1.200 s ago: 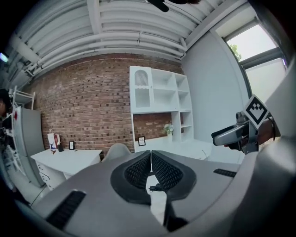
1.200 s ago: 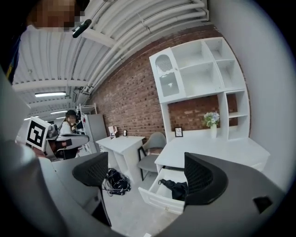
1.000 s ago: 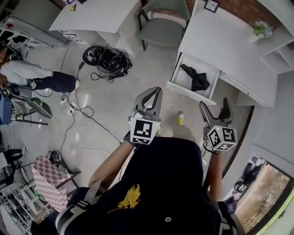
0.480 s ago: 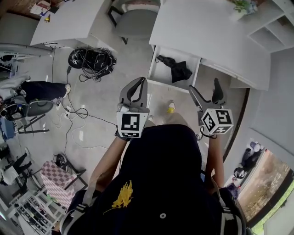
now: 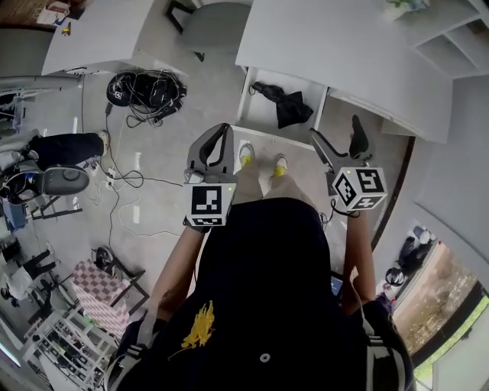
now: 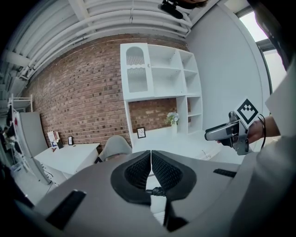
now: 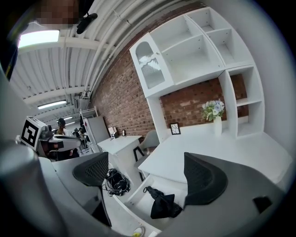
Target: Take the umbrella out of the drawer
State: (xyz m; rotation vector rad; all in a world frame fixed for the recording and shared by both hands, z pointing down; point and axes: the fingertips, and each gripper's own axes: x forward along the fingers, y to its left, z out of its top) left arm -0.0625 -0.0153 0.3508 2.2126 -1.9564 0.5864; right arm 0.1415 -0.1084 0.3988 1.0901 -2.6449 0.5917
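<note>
A black folded umbrella point(image 5: 283, 105) lies crumpled in the open white drawer point(image 5: 255, 114) under the desk. In the right gripper view the umbrella point(image 7: 162, 204) shows low between the jaws, inside the drawer point(image 7: 121, 209), still some way off. My right gripper point(image 5: 337, 135) point(image 7: 148, 175) is open and holds nothing. My left gripper point(image 5: 223, 130) point(image 6: 151, 153) is shut with nothing in it, held left of the drawer front. Both grippers hang above the floor, short of the drawer, with the person's feet just before it.
The white desk point(image 5: 336, 46) spans the top, with a shelf unit point(image 6: 157, 88) and a flower vase point(image 7: 213, 111) on it. A grey chair point(image 5: 210, 19) and a cable pile point(image 5: 145, 88) sit left of the drawer. A seated person point(image 5: 61, 149) is far left.
The person has stepped toward the desk, so the drawer and umbrella sit closer in front of the grippers. Both grippers keep their states.
</note>
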